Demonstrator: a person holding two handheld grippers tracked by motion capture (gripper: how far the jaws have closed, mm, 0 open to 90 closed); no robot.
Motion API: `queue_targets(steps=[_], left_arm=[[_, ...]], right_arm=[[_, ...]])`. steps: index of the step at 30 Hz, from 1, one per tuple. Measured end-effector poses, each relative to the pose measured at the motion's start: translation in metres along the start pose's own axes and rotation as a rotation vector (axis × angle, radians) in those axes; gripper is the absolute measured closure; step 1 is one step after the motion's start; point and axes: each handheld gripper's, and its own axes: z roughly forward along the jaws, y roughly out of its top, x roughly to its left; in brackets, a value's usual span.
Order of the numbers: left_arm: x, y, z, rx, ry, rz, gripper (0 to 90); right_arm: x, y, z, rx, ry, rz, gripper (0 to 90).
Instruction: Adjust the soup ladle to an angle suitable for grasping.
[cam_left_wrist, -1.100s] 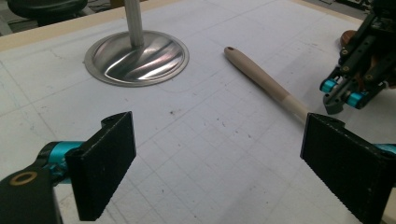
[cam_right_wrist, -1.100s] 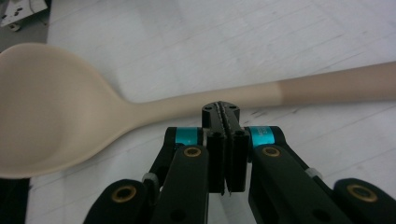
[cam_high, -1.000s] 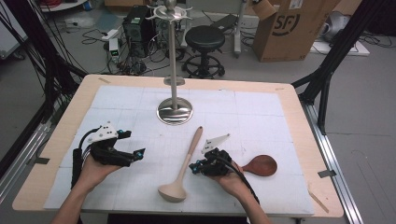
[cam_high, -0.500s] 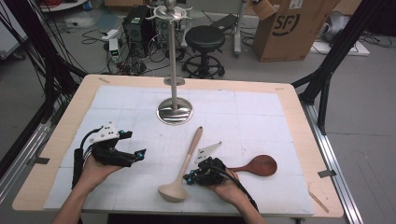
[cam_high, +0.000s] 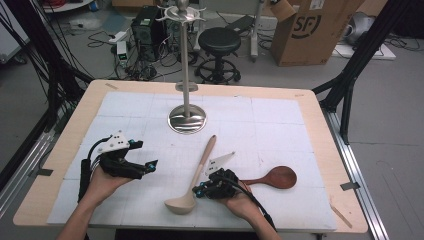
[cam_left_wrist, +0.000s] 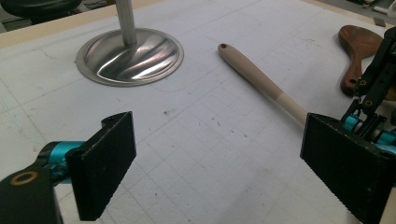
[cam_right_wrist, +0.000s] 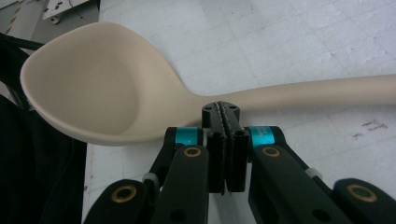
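A pale beige spoon (cam_high: 204, 161) lies on the white mat, bowl toward the front edge, handle pointing at the stand. Its bowl (cam_right_wrist: 102, 98) looms just beyond my right gripper (cam_right_wrist: 221, 112), whose jaws are pressed together with nothing between them, tips at the spoon's neck. From above, the right gripper (cam_high: 200, 190) sits just right of the bowl. A dark wooden spoon (cam_high: 280, 177) lies to its right. My left gripper (cam_high: 150, 165) hovers open at the left; its jaws (cam_left_wrist: 219, 140) stand wide apart, facing the beige handle (cam_left_wrist: 261, 84).
A metal stand with a round base (cam_high: 187, 119) and a tall pole rises at the table's back centre; the base (cam_left_wrist: 130, 56) is ahead-left of the left gripper. The table's wooden rim (cam_high: 320, 130) frames the mat. A stool and boxes stand beyond.
My right gripper has slid left, from near the dark spoon's handle to the beige spoon's neck. The left gripper has barely shifted.
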Motion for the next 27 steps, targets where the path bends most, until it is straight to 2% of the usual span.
queue_targets(steps=[12,27], left_arm=[[0.0,0.0,0.001,-0.002,-0.001,-0.002,11.0],[-0.001,0.001,0.0,-0.007,-0.009,-0.003,11.8]], right_arm=[[0.003,0.0,0.004,0.005,-0.002,0.008,89.3],[0.015,0.008,0.022,-0.003,0.046,-0.016,89.2]])
